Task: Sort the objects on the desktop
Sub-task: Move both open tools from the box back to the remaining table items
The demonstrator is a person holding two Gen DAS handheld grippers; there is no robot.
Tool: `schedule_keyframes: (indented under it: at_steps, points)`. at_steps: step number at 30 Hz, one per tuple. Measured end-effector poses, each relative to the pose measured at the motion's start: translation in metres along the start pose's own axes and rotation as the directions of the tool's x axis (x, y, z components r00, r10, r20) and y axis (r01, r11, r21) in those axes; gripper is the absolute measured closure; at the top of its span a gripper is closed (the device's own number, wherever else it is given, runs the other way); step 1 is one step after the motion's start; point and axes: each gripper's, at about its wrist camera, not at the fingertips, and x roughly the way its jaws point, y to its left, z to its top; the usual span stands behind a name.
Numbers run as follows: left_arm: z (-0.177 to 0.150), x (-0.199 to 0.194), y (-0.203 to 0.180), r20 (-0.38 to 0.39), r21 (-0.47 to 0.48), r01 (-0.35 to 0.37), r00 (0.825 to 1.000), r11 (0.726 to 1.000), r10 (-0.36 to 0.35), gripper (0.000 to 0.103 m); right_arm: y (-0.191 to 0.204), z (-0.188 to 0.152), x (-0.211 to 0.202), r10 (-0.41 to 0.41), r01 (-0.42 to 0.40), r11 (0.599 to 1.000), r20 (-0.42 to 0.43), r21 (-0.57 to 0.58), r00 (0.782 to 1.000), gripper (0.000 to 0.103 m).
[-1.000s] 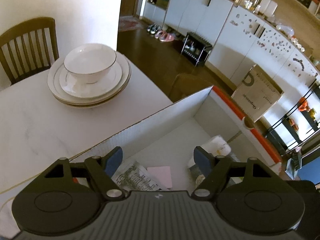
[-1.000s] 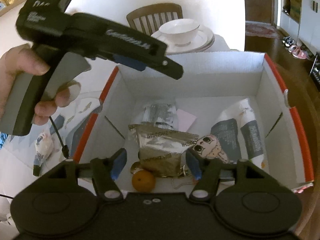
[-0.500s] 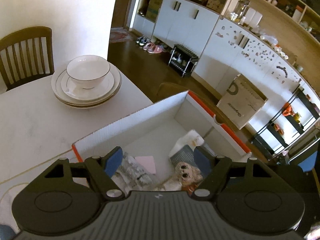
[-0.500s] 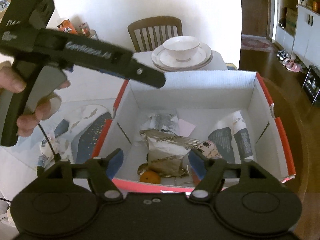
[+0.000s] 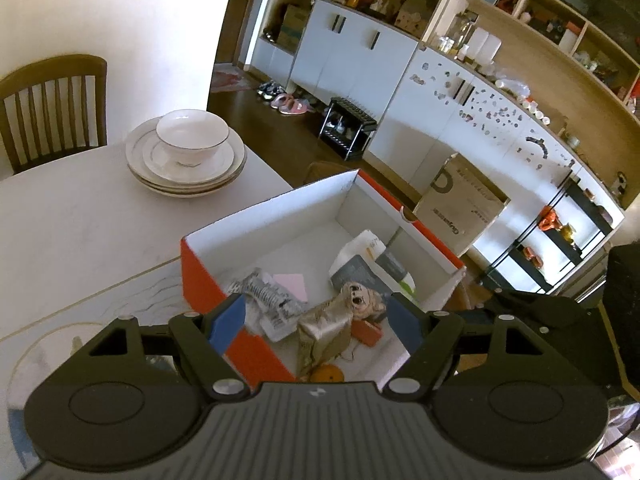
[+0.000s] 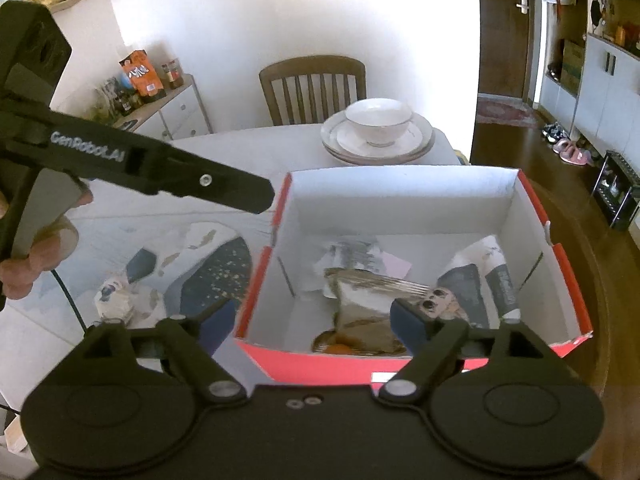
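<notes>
Both the left gripper (image 5: 316, 316) and the right gripper (image 6: 316, 320) are held released and empty, the right one's jaws having just been opening. Nearest, by the box's (image 6: 404, 196) front wall, lies the gold pouch (image 6: 360, 304): crinkled, foil-like, probably light and slippery, best pinched at its flat sealed edge. Farther back, a small wrapped packet (image 6: 116, 300) is left on the table (image 6: 248, 152) beside the box's left wall.

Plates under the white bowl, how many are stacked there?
3 at least: the plates sit in one stack on the white table, beyond the red box. The bowl rests on top; thinner ones may be hidden.
</notes>
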Motion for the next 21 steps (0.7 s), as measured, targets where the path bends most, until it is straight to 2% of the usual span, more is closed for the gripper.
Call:
schedule_keyframes:
  at_steps: [6, 9, 12, 18, 20, 21]
  points:
    - [-0.018, -0.033, 0.009, 0.022, 0.020, 0.008, 1.000, 1.000, -0.008, 0.025, 0.027, -0.004, -0.004, -0.006, 0.006, 1.000, 0.019, -0.004, 1.000, 0.015]
    - [-0.029, -0.047, 0.016, 0.026, 0.031, 0.005, 1.000, 1.000, -0.006, 0.021, 0.041, -0.006, -0.005, -0.005, 0.005, 1.000, 0.026, 0.003, 1.000, 0.013]
    - [-0.040, -0.062, 0.028, 0.028, 0.020, 0.010, 1.000, 1.000, -0.010, 0.020, 0.055, -0.008, -0.004, -0.003, 0.003, 1.000, 0.034, 0.004, 0.999, 0.011]
    - [-0.065, -0.086, 0.055, 0.033, 0.016, -0.006, 0.999, 1.000, 0.005, 0.013, 0.085, -0.013, 0.000, -0.007, 0.007, 1.000, 0.046, 0.002, 0.999, 0.009]
    - [-0.074, -0.094, 0.064, 0.032, 0.014, -0.013, 0.999, 1.000, 0.012, 0.003, 0.094, -0.015, 0.004, -0.008, 0.008, 1.000, 0.047, 0.004, 0.999, 0.009]
    - [-0.078, -0.097, 0.068, 0.032, 0.015, -0.015, 0.999, 1.000, 0.014, 0.002, 0.098, -0.016, 0.006, -0.009, 0.009, 1.000, 0.046, 0.004, 0.999, 0.009]
